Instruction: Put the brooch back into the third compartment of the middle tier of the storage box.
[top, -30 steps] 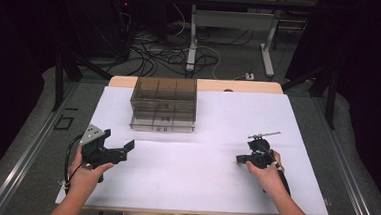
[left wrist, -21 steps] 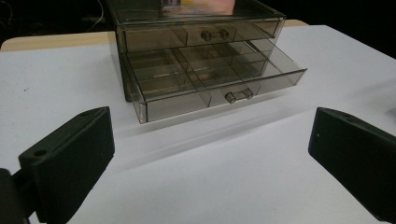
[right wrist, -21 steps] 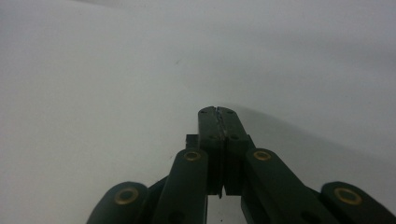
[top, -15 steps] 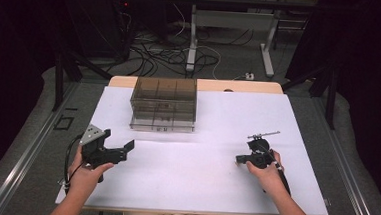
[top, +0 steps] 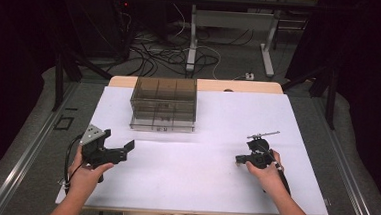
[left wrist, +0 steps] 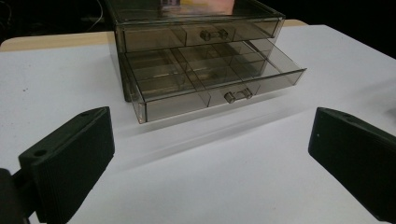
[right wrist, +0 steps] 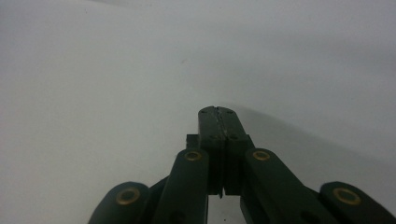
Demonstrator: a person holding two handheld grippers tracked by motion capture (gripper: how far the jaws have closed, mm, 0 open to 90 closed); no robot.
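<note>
Nothing moved since before. Left hand-held gripper (top: 129,145) spread wide, empty, facing drawer box (top: 163,104) on counter (top: 194,178). Right hand-held gripper (right wrist: 218,111) pressed closed, empty.

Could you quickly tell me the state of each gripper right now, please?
Left gripper: open, holding nothing, facing the drawer box.
Right gripper: closed, holding nothing, over the white table.
</note>
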